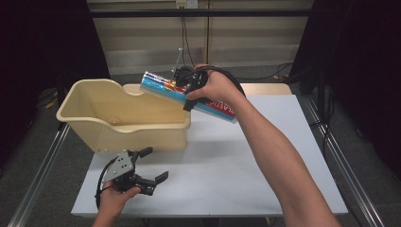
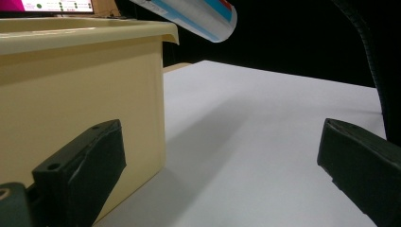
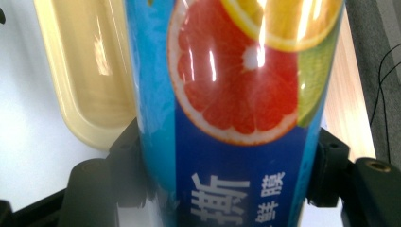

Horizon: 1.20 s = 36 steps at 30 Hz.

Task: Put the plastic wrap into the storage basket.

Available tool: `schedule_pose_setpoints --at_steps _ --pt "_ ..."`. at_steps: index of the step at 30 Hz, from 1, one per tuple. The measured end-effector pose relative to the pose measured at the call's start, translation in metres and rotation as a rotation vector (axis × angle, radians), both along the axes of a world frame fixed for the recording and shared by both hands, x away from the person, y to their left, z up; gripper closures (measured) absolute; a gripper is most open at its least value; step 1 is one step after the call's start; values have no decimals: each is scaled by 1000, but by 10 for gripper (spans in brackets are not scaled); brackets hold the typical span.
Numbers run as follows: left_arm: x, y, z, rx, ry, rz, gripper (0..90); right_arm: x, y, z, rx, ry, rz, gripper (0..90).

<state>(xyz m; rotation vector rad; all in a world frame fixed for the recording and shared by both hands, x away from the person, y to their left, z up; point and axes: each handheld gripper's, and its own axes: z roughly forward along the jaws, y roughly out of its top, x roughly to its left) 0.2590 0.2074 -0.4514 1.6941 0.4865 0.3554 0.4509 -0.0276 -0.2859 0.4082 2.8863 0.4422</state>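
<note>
Right claw [image 1: 189,87] raised over tub [image 1: 85,125] — clamps tilted tube [image 1: 163,88]; left claw [image 1: 152,165] low, wide.

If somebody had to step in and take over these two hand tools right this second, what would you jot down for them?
Right gripper: shut on the blue roll, a shiny tube printed with citrus slices, held tilted in the air over the right end of the cream bin.
Left gripper: open, holding nothing, low over the white table just in front of the bin's near wall.
Done: the roll is picked up and brought to the bin.
Left: probably lower the roll into the bin and let go; it is not inside yet. Nothing else shows in the part of the bin that is in sight.
</note>
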Motion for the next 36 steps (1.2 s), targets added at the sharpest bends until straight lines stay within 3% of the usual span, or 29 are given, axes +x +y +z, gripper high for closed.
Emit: schedule_pose_setpoints --at_steps 15,36 --pt "0 1 0 5 2 -3 16 1 20 -6 -5 3 47 317" --pt "1 0 -1 16 2 -8 16 4 37 -8 -16 -9 41 316"
